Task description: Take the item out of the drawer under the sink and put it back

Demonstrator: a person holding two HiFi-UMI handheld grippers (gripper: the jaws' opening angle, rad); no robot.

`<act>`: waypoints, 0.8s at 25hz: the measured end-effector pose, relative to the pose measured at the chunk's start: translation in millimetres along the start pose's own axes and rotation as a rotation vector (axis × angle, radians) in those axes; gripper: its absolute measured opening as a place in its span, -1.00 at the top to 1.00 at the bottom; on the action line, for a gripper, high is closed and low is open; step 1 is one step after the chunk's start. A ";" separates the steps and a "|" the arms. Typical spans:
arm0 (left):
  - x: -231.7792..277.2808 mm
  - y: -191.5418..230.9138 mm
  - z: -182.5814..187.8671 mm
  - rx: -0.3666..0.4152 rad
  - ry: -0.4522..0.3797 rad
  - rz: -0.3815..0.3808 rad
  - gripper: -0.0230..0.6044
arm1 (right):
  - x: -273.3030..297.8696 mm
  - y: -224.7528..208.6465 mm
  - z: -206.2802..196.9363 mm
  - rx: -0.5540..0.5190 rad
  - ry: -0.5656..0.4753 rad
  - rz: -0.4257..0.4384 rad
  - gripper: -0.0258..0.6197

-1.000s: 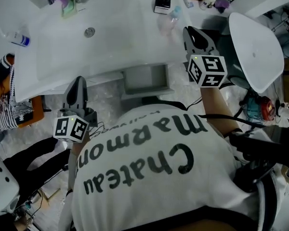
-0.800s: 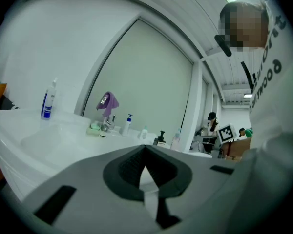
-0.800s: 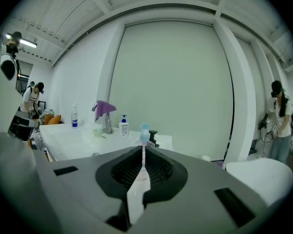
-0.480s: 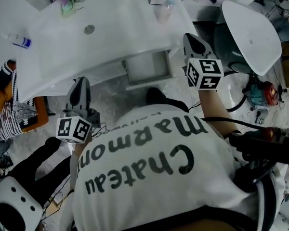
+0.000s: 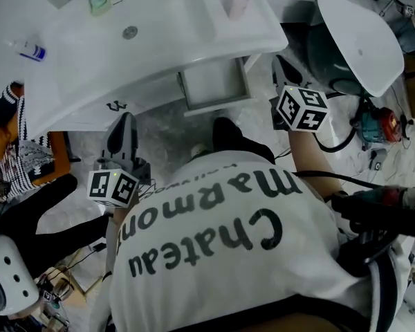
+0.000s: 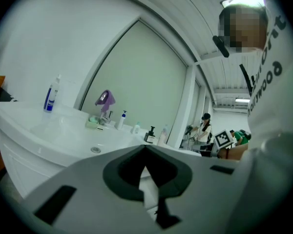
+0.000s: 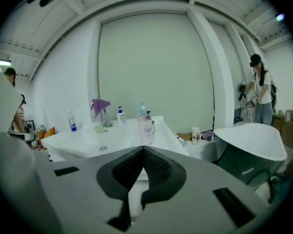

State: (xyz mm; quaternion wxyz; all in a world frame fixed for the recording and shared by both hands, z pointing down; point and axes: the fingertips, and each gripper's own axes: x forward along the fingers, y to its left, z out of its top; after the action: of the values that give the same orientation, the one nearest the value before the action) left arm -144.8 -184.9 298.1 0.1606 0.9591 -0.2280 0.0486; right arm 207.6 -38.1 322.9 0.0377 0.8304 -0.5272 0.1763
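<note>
The drawer [image 5: 216,81] under the white sink [image 5: 159,33] stands pulled open, and its inside looks pale and bare from above. A pink pump bottle [image 5: 238,2] stands on the sink's right rim and also shows in the right gripper view [image 7: 145,123]. My right gripper [image 5: 280,62] hangs just right of the drawer, below the rim, shut with nothing in it [image 7: 143,147]. My left gripper [image 5: 126,118] is low at the left, in front of the sink cabinet, its tips together and empty [image 6: 146,146].
A white bathtub [image 5: 360,40] stands close on the right. A blue-capped bottle [image 5: 28,49], soap bottles and a purple cloth sit along the sink. Another person [image 7: 259,89] stands far right. Someone's dark legs [image 5: 28,220] and cables lie on the floor at the left.
My right gripper has come away from the sink's right rim and sunk beside the drawer. The left gripper has shifted a little. More of the open drawer shows.
</note>
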 end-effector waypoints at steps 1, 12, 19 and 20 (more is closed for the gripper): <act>-10.2 -2.8 -5.2 -0.006 -0.007 0.000 0.90 | -9.3 3.6 -6.1 0.007 -0.001 -0.001 0.89; -35.7 -9.8 -15.4 -0.027 -0.045 -0.004 0.90 | -36.7 12.1 -21.7 -0.020 0.009 -0.011 0.89; -36.2 -9.6 -19.9 -0.031 -0.036 0.001 0.90 | -37.1 5.7 -21.5 -0.010 0.020 -0.020 0.89; -28.4 -7.9 -15.8 -0.032 -0.030 0.000 0.90 | -30.9 1.4 -19.0 -0.002 0.027 -0.024 0.89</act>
State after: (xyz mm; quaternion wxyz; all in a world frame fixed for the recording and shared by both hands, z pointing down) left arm -166.8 -161.0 306.0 0.1723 0.9571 -0.2312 0.0307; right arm 189.7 -7.4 330.3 0.0479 0.8341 -0.5169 0.1864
